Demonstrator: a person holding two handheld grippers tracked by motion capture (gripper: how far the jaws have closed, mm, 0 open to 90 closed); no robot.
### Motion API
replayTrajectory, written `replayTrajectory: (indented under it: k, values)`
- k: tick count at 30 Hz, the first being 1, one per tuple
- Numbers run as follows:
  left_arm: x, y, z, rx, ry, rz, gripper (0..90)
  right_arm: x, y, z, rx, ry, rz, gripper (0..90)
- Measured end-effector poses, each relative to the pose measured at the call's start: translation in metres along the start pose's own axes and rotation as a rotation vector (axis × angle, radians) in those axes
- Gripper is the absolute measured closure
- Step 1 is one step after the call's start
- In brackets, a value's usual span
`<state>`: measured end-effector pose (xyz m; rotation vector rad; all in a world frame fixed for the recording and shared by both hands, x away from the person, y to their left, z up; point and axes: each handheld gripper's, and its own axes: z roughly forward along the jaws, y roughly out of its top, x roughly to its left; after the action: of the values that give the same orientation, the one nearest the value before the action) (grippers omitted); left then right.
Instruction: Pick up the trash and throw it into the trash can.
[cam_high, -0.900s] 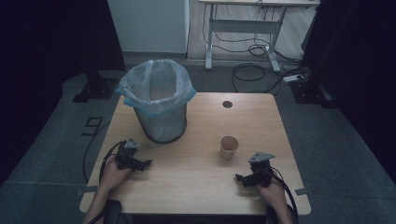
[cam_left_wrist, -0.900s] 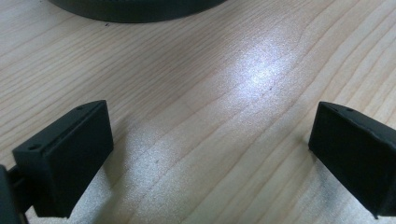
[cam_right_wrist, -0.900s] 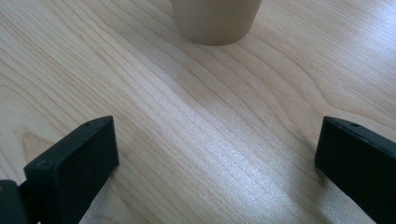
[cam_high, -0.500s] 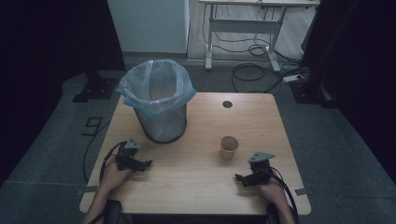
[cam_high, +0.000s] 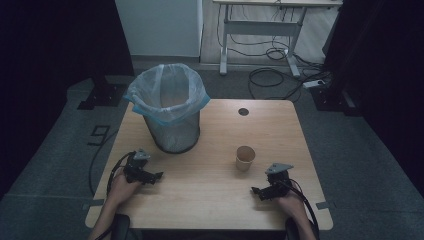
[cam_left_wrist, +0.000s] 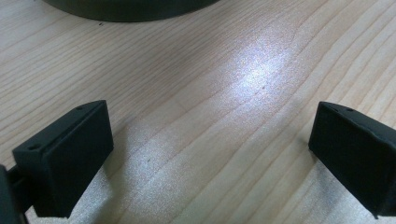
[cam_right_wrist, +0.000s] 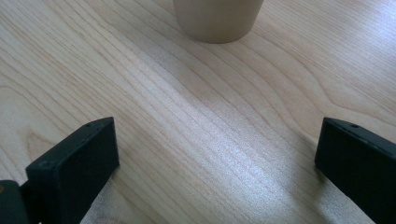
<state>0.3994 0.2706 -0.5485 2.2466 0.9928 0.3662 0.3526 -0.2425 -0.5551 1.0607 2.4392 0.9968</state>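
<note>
My 2 tools rest low on the tabletop (cam_high: 215, 200), 1 at each near corner. The left tool (cam_high: 150, 176) sits just in front of the bin (cam_high: 170, 112), and its own view shows both jaws spread wide with bare wood between them and the bin's dark base at the top edge. The right tool (cam_high: 260, 191) is likewise spread wide and holds nothing; its view has the paper cup (cam_right_wrist: 217, 18) straight ahead, centred between the jaws but apart from them.

The cup (cam_high: 245, 157) stands upright on the right half of the tabletop, near my right tool and well apart from the bin. The bin is lined with a clear bag folded over its rim, mouth open upward.

Judgement: the cup is placed within easy reach of my right hand, and the wide jaws aimed at it suit a side grasp. The lined, open bin reads as the likely destination. Nothing is grasped yet.
</note>
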Motion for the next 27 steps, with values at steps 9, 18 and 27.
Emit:
replayTrajectory:
  k: [9,18,27]
  values:
    - [0.0,0.0,0.0,0.0,0.0,0.0,0.0,-0.002,0.014,0.0,-0.024,0.008,0.027,0.0]
    - [0.0,0.0,0.0,0.0,0.0,0.0,0.0,-0.003,0.029,0.007,-0.057,0.009,0.052,0.0]
    - [0.0,0.0,0.0,0.0,0.0,0.0,0.0,-0.003,0.049,0.016,-0.097,-0.006,0.073,0.0]
